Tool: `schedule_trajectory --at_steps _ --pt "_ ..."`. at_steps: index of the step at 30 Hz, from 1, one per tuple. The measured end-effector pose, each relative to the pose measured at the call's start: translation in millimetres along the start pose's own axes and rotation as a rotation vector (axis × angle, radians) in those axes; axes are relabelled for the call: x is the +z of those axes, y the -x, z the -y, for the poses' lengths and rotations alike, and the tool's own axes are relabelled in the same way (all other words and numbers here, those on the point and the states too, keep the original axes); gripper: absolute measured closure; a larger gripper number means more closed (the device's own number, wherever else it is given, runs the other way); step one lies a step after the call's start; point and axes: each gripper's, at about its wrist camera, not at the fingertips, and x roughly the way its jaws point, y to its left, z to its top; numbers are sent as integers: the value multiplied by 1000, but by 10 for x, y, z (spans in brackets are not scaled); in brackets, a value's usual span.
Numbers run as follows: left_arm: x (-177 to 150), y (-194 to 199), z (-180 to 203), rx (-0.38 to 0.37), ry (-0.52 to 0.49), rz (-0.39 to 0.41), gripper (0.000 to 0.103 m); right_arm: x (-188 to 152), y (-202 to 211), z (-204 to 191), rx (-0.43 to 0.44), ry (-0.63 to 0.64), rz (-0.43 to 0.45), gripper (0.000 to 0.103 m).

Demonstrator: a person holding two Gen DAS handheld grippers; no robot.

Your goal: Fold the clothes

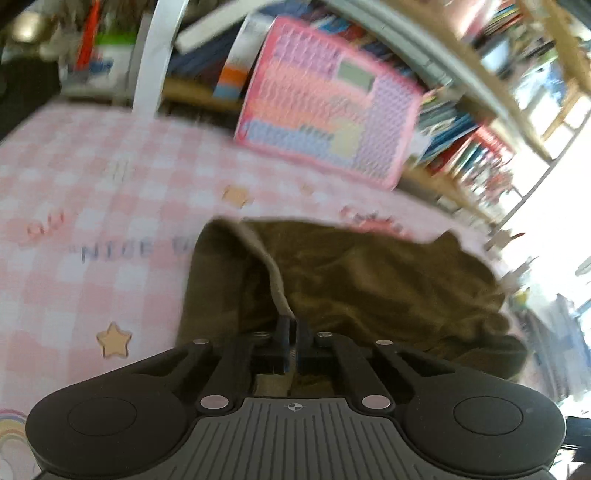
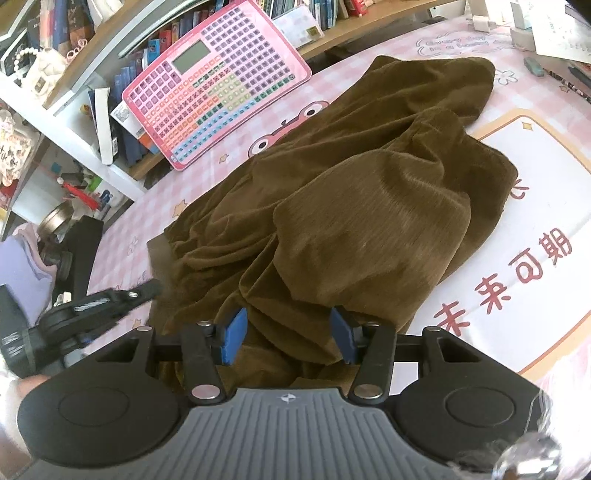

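An olive-brown corduroy garment (image 2: 362,192) lies crumpled across the pink checked table cover (image 2: 517,96). In the left wrist view the garment (image 1: 369,280) shows a pale hem edge running to my left gripper (image 1: 294,334), whose blue pads are shut on that edge. My right gripper (image 2: 288,334) is open, its blue pads (image 2: 232,334) spread just above the near part of the garment. The left gripper also shows in the right wrist view (image 2: 147,288), at the garment's left corner.
A pink keyboard-like board (image 2: 218,81) leans against bookshelves (image 2: 110,55) behind the table. Small items and papers (image 2: 554,33) lie at the far right. A white printed mat (image 2: 535,206) lies to the right of the garment.
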Motion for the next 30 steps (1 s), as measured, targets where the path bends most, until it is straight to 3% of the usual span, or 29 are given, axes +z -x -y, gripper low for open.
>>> schedule_trajectory --at_steps 3,5,8,11,14,18,21,25,30 --pt "208 342 -149 49 112 182 103 18 60 -11 3 25 28 54" --pt "357 418 -410 133 183 225 102 26 101 -26 17 48 43 54" --pt "405 272 -766 323 166 164 103 19 109 -12 21 62 40 54" --pt "245 40 -983 418 179 44 99 6 84 31 7 46 21 54" --pt "87 122 -1027 432 209 70 93 -2 72 48 -1 44 7 54" --pt "-25 451 -862 461 205 230 92 -4 56 29 3 60 -6 54" --pt "-102 637 -676 402 153 285 90 18 50 46 21 70 2 54" --pt "-331 630 -417 304 64 213 90 88 34 95 36 32 -2 52" --pt "-513 559 -414 301 70 146 88 215 63 118 65 -10 15 45"
